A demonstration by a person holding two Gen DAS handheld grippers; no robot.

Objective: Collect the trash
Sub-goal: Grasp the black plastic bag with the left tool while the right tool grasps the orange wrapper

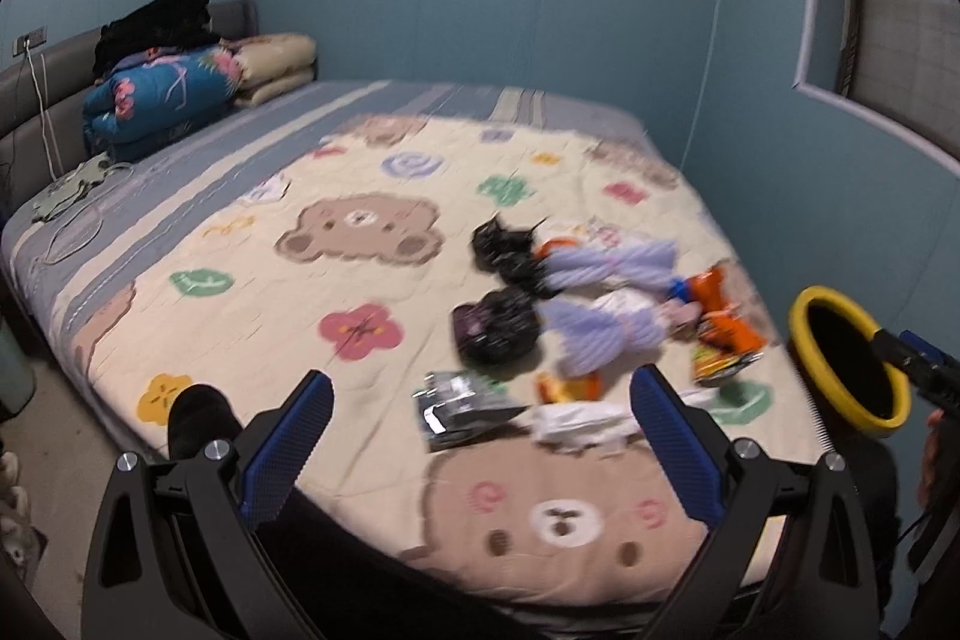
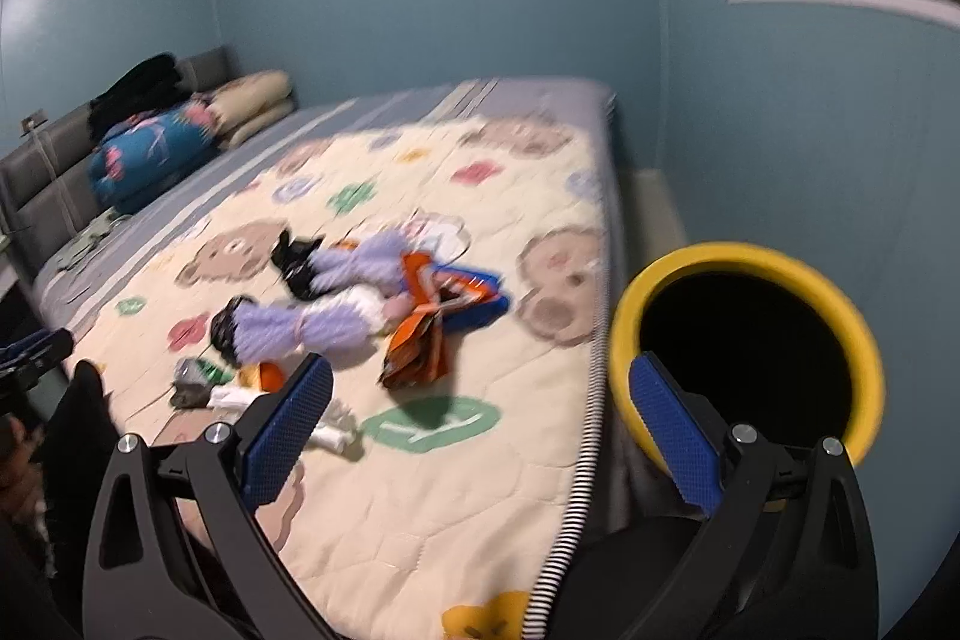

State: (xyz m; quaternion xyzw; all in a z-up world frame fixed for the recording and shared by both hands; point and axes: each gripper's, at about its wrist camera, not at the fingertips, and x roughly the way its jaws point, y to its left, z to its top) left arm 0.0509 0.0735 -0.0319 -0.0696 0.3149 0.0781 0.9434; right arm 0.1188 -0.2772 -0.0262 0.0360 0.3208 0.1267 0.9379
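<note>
Left wrist view: left gripper (image 1: 480, 430) is spread wide and empty above the bed (image 1: 180, 196); trash (image 1: 600, 316) lies in a loose pile on the quilt (image 1: 372, 280) near the right edge. Black bags (image 1: 498, 328), foil pouch (image 1: 462, 406), orange wrappers (image 1: 726, 322) and white paper (image 1: 582, 424) are probably light, thin and crinkly; pinch a raised fold, not a flat face; foil may slip. Right gripper (image 2: 480, 430), also wide, appears to carry the yellow bin (image 2: 744, 340) by one finger inside its rim.
</note>
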